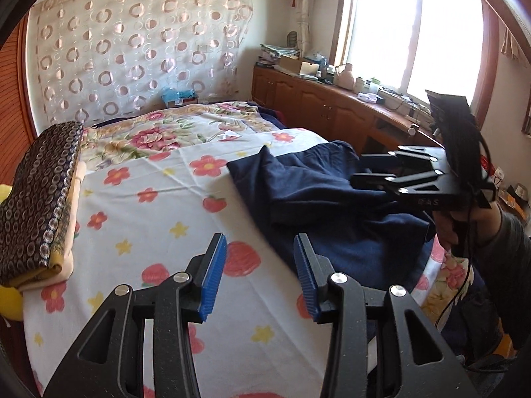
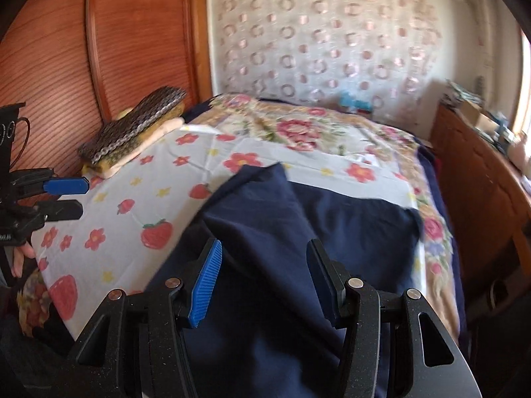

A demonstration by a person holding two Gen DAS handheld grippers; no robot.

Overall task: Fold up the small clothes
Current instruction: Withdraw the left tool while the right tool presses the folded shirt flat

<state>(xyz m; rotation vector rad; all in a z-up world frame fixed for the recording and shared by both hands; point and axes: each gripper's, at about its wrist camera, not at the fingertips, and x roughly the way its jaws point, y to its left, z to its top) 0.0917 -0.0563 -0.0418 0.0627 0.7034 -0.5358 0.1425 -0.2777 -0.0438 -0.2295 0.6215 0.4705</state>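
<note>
Both sets of jaws stand apart with nothing pinched: the left gripper [image 1: 260,273] hangs over bare sheet just beside the near-left edge of the navy garment [image 1: 332,199], pads clear of cloth, and the right gripper [image 2: 265,282] hangs over the garment's near part with dark fabric showing in the gap but no pad visibly pressing on it (motion blur there, so contact can't be fully ruled out). The garment itself lies on the flowered sheet [image 2: 109,232] toward the bed's window side, already partly doubled: one flap is turned over with a pointed corner [image 2: 277,169] aimed at the far end of the bed, and a rumpled corner sits at the garment's far-right edge. Judgement: each gripper is lining up on its own side of the garment's near edge so the two can pinch and carry it over for the next fold; the spread jaws suit sliding a finger under a single layer. Risk: the doubled flap may get caught along with the lower layer. Well left of the garment, by the wooden headboard [image 2: 66,49], a folded patterned blanket stack [image 1: 39,199] is out of the way, leaving open sheet between it and the garment for folding.
</note>
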